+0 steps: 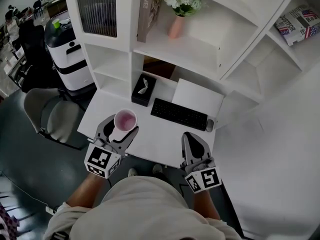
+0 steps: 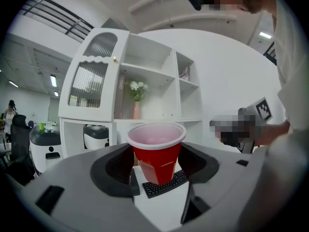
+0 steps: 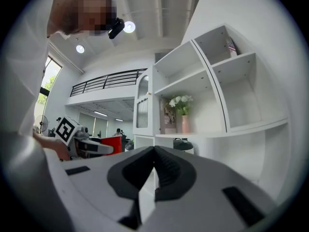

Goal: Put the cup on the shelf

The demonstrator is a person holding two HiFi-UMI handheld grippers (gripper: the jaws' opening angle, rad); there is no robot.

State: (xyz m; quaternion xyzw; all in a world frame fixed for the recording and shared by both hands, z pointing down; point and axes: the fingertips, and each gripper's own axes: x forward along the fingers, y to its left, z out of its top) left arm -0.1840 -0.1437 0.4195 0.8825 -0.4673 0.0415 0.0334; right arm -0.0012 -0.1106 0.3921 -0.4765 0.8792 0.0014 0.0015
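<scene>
**A:** Where's the red plastic cup (image 2: 157,153)?

**B:** Upright in the left tongs (image 1: 120,129), which are clamped on its sides, over the near edge of the white worktop (image 1: 165,134). The right tongs (image 3: 153,154) are pressed together, empty.

**A:** Any advice?

**B:** I'd hold the rim level, carry it toward the white shelf (image 1: 197,48), and aim for bare board clear of the pink vase (image 1: 176,26).

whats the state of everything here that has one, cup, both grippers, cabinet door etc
red plastic cup, upright, looks empty, held
left gripper, fingers shut on the cup
right gripper, fingers together, holding nothing
ribbed-glass cabinet door, closed
black tissue box, a tissue sticking out of the top
pink vase, upright on the shelf, white flowers in it
</scene>
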